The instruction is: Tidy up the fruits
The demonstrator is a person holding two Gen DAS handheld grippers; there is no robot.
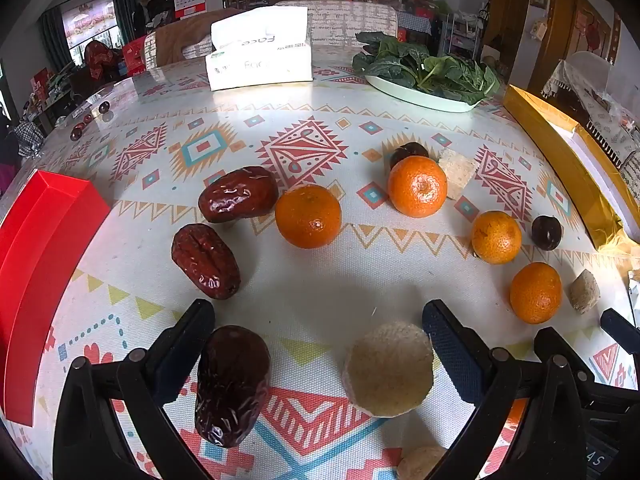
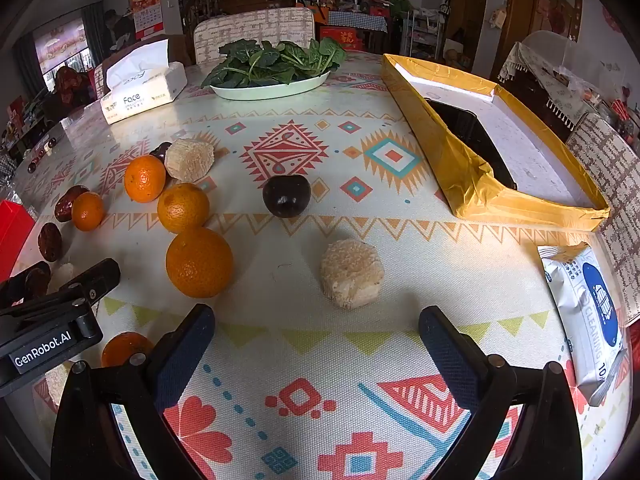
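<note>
In the left wrist view my left gripper (image 1: 318,332) is open, low over the patterned tablecloth. A red date (image 1: 230,384) lies by its left finger and a beige puffed cake (image 1: 390,368) by its right finger. Two more dates (image 1: 238,194) (image 1: 205,261), several oranges (image 1: 308,216) (image 1: 417,186) and a dark plum (image 1: 546,232) lie ahead. In the right wrist view my right gripper (image 2: 316,336) is open and empty. A puffed cake (image 2: 352,274) lies just ahead of it, an orange (image 2: 199,262) to its left, and a dark plum (image 2: 286,195) farther ahead.
A red box (image 1: 36,264) stands at the left edge and a gold-edged box (image 2: 500,148) at the right. A plate of greens (image 2: 272,80) and a tissue pack (image 2: 142,84) stand at the back. A wipes packet (image 2: 588,320) lies at right.
</note>
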